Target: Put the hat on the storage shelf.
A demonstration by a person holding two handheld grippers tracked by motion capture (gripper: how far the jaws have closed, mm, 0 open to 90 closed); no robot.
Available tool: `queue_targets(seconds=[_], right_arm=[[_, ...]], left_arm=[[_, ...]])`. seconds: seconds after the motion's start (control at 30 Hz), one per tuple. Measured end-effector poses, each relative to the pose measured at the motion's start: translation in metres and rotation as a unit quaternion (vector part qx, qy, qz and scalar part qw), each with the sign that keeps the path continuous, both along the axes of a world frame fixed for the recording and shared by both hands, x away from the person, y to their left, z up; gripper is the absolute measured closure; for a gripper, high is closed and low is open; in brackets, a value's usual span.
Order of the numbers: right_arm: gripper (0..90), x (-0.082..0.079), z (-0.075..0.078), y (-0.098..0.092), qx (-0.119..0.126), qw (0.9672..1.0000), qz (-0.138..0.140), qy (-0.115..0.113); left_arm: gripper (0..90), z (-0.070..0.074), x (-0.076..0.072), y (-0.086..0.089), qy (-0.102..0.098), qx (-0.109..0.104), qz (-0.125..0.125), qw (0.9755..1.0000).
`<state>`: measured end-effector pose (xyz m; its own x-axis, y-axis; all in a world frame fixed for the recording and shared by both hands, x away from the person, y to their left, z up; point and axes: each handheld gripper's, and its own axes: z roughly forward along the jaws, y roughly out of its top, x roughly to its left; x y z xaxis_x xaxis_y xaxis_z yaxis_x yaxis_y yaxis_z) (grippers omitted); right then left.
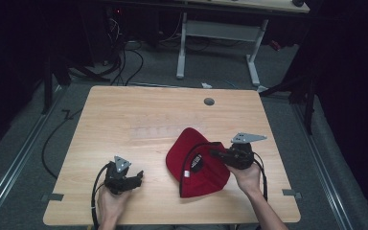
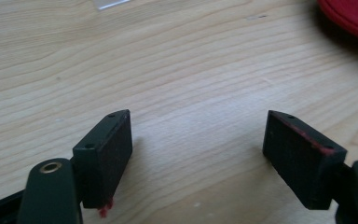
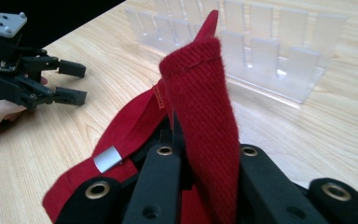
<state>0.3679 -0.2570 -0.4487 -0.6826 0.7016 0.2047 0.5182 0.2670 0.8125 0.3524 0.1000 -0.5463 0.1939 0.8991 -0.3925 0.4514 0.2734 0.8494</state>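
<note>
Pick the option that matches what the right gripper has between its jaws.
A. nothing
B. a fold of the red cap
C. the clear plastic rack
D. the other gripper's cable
B: the right gripper has its jaws shut on a fold of the red cap.

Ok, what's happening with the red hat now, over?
Right gripper shut on red corduroy cap. Left gripper open, empty. Clear plastic rack behind cap, apart.
</note>
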Motion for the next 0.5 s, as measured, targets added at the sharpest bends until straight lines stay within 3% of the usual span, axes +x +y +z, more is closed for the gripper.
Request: queue_targets(seconds=[0.27, 0.4, 0.5], right_arm=[[85.6, -0.005, 0.015, -0.011, 0.01, 0.9999, -0.01, -0.008], [85.6, -0.007, 0.02, -0.012, 0.015, 0.9998, -0.009, -0.01], [85.6, -0.007, 0.024, -0.01, 0.019, 0.9997, -0.008, -0.013]], left_arm=[[23.3, 0.009, -0.012, -0.023, -0.01, -0.025, -0.044, 0.9987], [23.0, 0.014, -0.017, -0.039, -0.025, -0.014, -0.069, 0.9972], [23.0, 0.017, -0.019, -0.048, -0.026, -0.022, -0.083, 0.9959]])
